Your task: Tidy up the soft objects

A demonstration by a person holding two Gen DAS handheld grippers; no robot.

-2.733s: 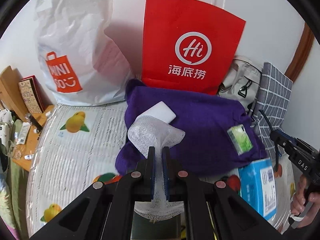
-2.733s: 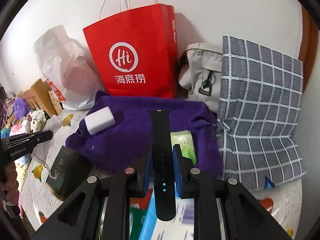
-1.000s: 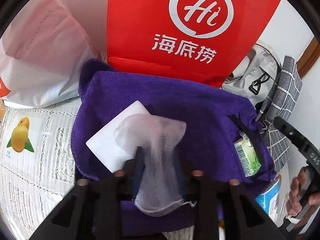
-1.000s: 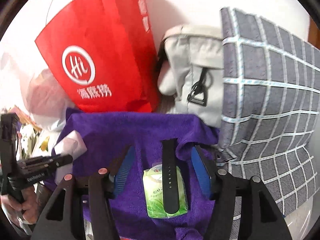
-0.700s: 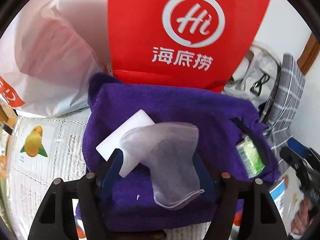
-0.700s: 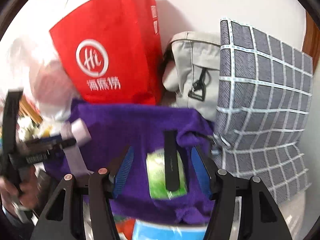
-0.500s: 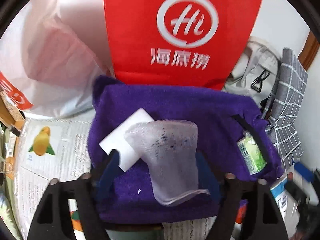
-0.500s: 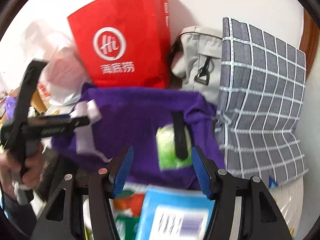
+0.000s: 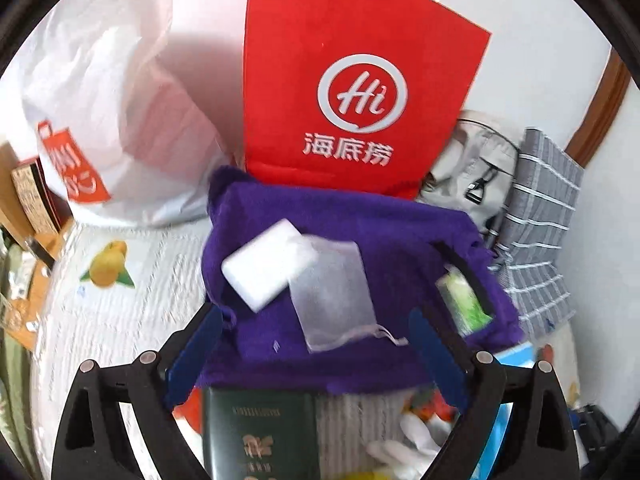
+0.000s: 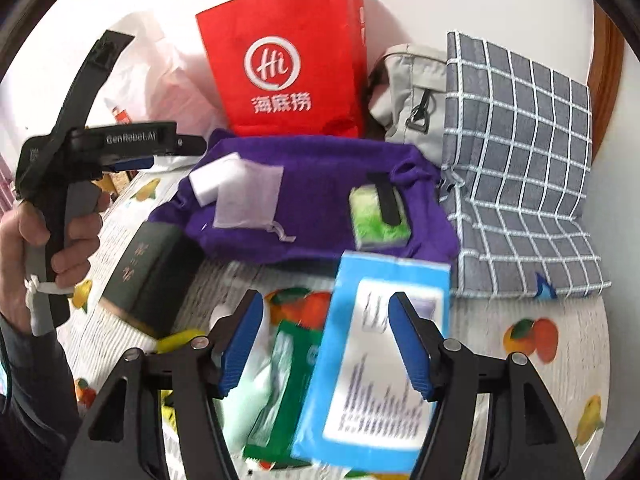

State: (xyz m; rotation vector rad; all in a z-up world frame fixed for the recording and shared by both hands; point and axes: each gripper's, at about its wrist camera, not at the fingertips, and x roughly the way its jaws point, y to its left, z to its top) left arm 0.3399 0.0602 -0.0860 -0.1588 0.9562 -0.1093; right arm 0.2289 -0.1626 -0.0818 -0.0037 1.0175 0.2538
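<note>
Nearest to us, our right gripper (image 10: 325,340) hangs spread wide with nothing in it, just above a blue packet (image 10: 380,352) and a green packet (image 10: 280,392) on the fruit-print worktop (image 10: 532,344). Our left gripper (image 9: 312,356) is spread too and empty, with a dark green booklet (image 9: 260,428) right below it. In the right view the left hand (image 10: 44,248) grips the handle of that tool out at the left.

Just past both grippers lies the purple towel (image 9: 360,224). On its left part sits a white sponge (image 9: 264,262), and a mesh pouch (image 9: 332,292) lies flat beside it, its top edge overlapping the sponge, its drawstring trailing toward us. On the towel's right part there's a green tissue pack (image 10: 374,216) with a black strap (image 10: 388,200) lying across it.

Further back, a red bag (image 9: 352,80) stands upright against the wall, touching the towel's far edge. A white plastic bag (image 9: 112,92) slumps to its left, a grey backpack (image 10: 412,92) to its right, and a checked cloth (image 10: 520,152) leans rightmost.
</note>
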